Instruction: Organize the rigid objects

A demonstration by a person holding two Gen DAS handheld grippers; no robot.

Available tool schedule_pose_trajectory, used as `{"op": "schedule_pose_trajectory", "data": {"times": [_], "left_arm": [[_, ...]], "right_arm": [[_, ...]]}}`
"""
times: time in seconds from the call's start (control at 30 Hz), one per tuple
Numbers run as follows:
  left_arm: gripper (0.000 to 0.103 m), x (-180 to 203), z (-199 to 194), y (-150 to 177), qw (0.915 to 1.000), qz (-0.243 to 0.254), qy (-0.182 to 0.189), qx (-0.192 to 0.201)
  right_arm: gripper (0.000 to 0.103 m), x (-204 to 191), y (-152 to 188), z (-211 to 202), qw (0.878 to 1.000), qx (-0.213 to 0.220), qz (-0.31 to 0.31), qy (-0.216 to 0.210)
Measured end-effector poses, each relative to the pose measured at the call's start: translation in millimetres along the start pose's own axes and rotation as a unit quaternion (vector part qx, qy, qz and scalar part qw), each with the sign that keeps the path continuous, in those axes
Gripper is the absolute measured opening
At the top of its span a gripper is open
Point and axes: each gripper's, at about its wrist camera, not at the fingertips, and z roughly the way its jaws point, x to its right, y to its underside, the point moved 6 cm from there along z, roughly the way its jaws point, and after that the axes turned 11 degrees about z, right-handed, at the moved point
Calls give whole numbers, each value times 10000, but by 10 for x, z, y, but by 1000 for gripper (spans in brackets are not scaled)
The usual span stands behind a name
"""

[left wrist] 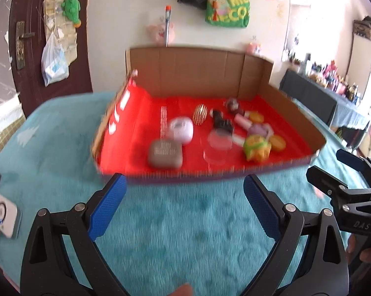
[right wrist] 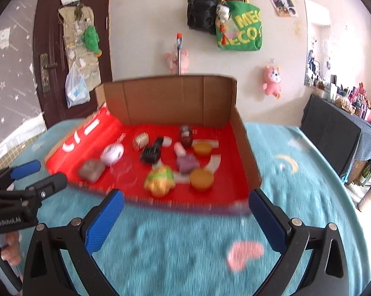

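The small rigid things you are sorting all lie on the red floor of the shallow cardboard box (left wrist: 205,74), which sits on the teal blanket (left wrist: 185,222) ahead of both your grippers. Nearest the front edge, from your left: a grey rounded case (left wrist: 165,153), a clear cup (left wrist: 217,148) and a green-and-yellow toy (left wrist: 257,148), with an orange disc (left wrist: 277,143) just beside the toy. Behind the grey case lies a white rounded case (left wrist: 181,130). Deeper in lie a gold wire piece (left wrist: 200,114), a black comb-like piece (left wrist: 222,123), a purple bottle (right wrist: 187,163), a second orange disc (left wrist: 256,117) and a dark round bottle (right wrist: 186,133) (motion blur softens most of them, so finer detail is unreadable).

Your left gripper (left wrist: 185,197) hangs over the blanket just short of the box's front edge, its blue-padded fingers (left wrist: 108,207) spread wide with nothing between them. Your right gripper (right wrist: 185,209) sits likewise, fingers (right wrist: 104,222) wide apart and empty, its tips just at the front rim; in the left view it shows at the right border.

A white device (left wrist: 4,218) rests on the blanket at your far left. Behind the box, a brown door (right wrist: 52,49), a green bag (right wrist: 239,27) and a pink plush (right wrist: 273,81) hang along the wall.
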Motion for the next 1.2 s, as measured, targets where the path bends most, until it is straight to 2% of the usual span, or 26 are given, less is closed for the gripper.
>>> {"op": "schedule_pose_trajectory", "data": {"times": [0.13,0.27,0.37,0.53,0.67,1.2], "left_arm": [[97,73,102,210,9992,-12,97,-391],[97,98,265,365,9974,8,-4,-718],[97,116,341,417,9961,51,-117,-871],[97,147,415,470,9943,161,-177,-1040],[101,132,427,474,9940,122,-236,-1057],[103,103,460,476,9937,50,-224,-1093]], "right_arm": [[103,46,263,86,9988,-460,-2,141],[103,153,495,225,9951,-911,114,366],[103,203,585,315,9923,-1082,54,605],[103,263,603,377,9892,-1233,205,768],[103,316,602,403,9882,-1296,391,711],[103,307,590,435,9876,-1310,383,771]]}}
